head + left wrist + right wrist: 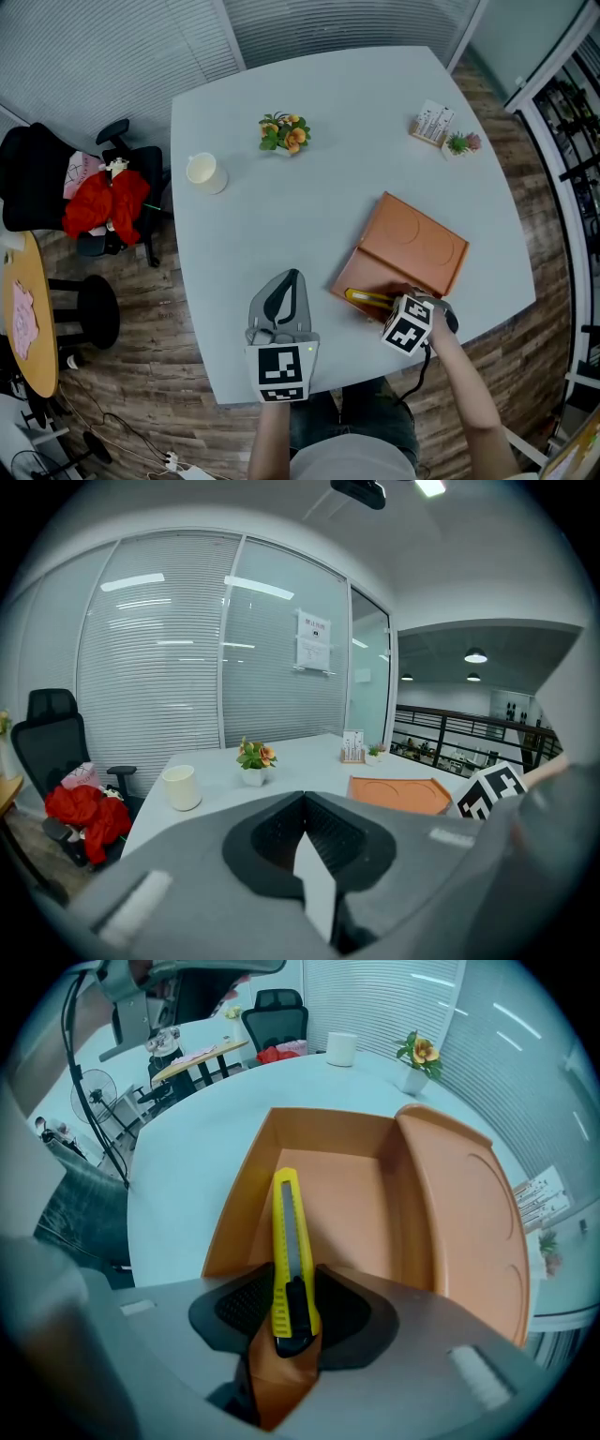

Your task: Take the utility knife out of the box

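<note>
Cup stands well left of the orange box. Nearer the box but apart from it, the left gripper has its jaws pressed together on nothing. At the box's near edge, the right gripper is clamped on the yellow utility knife, which is inside the open box.

On the worktop, box near right, utility knife in it; cup and potted plant far left.

White table over wood floor; blinds along the top, black chair and round stool at left.
</note>
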{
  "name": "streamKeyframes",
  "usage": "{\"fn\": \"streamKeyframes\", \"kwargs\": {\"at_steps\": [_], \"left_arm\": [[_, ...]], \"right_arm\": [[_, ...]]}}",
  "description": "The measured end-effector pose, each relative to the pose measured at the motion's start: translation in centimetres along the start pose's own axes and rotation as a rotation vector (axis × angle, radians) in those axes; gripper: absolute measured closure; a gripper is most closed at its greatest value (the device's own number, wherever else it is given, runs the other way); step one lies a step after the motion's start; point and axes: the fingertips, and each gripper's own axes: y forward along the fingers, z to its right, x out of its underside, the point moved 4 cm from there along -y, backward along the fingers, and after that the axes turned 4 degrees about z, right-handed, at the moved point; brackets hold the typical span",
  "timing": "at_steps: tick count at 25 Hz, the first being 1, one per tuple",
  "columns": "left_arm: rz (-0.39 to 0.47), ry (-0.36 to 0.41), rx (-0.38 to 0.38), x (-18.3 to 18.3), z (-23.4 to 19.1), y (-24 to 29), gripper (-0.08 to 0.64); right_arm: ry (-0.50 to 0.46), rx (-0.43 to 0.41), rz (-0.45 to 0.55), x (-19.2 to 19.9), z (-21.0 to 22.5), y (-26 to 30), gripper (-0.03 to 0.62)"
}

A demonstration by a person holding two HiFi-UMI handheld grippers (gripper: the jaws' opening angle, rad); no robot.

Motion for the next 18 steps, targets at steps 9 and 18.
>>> {"fn": "streamKeyframes", "kwargs": {"at_steps": [9,18], "left_arm": [[0.012,0.001,-0.004,-0.4,-0.1,-0.4,0.56],[0.05,0.006,0.017,-1.8,0.6,-0.5,0.56]], "right_arm": [[0.089,0.019,0.07,0.3,0.2,-1.1,0.423],[0.331,0.098,0.3,-0.4,1.5,-5.0,0.423]]}}
